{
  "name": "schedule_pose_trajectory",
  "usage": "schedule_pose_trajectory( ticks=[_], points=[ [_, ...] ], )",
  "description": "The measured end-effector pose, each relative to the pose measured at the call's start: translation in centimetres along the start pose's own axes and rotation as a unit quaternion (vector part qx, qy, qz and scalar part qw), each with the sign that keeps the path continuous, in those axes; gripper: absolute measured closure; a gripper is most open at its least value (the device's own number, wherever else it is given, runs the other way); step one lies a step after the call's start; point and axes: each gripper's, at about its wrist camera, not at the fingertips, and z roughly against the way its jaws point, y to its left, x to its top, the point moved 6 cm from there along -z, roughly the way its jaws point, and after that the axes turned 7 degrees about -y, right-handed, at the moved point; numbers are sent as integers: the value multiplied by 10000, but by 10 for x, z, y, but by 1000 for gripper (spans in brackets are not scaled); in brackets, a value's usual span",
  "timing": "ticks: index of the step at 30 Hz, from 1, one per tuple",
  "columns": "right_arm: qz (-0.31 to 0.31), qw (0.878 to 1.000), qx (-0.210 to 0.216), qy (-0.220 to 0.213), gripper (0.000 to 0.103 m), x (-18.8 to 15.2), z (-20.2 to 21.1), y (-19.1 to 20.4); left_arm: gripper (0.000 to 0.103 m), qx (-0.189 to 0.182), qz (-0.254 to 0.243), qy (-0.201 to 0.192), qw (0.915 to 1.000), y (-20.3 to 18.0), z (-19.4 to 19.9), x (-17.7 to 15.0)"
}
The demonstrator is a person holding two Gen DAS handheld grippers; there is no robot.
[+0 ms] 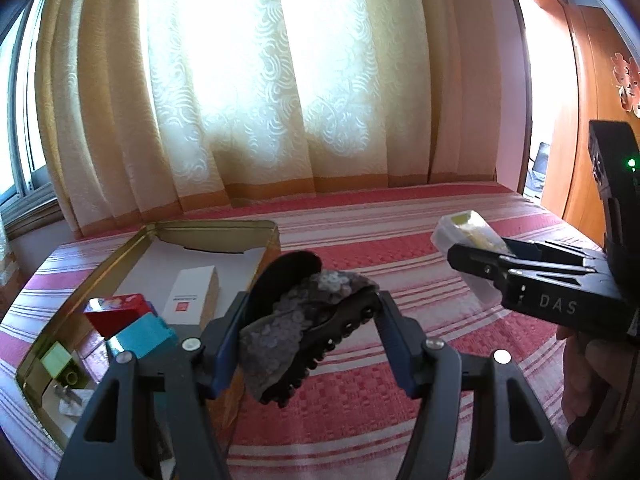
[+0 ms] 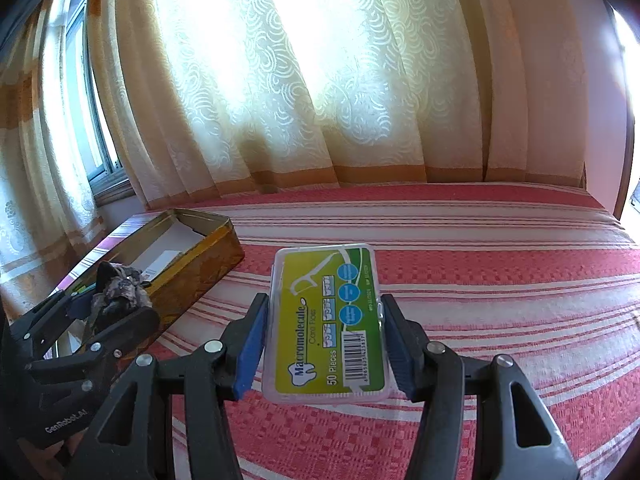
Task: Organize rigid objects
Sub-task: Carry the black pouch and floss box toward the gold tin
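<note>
I have something in each hand, both lifted clear of the bed [image 2: 480, 280] so they can be carried over to the gold tin [image 1: 132, 248] that lies open at the left edge of the striped bedspread. My left gripper [image 1: 312, 336] is closed part way on a dark hair clip [image 1: 304, 320] with a grey sequinned bow; the blue pads press its two ends, and it sits tilted between them, close beside the tin's near wall. I judge it is next to go in.

My right gripper [image 2: 324, 336] is clamped on a clear floss pick box [image 2: 326, 320] with a yellow-green label, gripped across its long sides so the flat face lies upward and the label reads plainly. It is well apart from the tin, out over the middle of the bed, which I take as waiting its turn.

The tin already holds a white box [image 1: 196, 296], a red box [image 1: 120, 312], a teal box [image 1: 142, 334] and a small green box [image 1: 56, 360], set side by side along its length, leaving the far end bare.

My own left jaws cover the tin's near corner, so I cannot tell what room is left there. Something small and shiny lies at the tin's near end, too blurred to name. The clip's teeth are partly buried under the bow. In the right view the tin's inside is mostly hidden behind its wall and my other gripper.
</note>
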Motion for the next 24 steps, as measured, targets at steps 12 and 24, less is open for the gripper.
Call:
schedule_pose_trajectory(
  ticks=[12,24],
  points=[
    [119,9995,65,-271,46,2,12,10,41,54,164,-358,9992,10,20,1],
    [393,9977,47,-546,46,3,25,25,41,76,229,-473,9986,14,28,0]
  ],
)
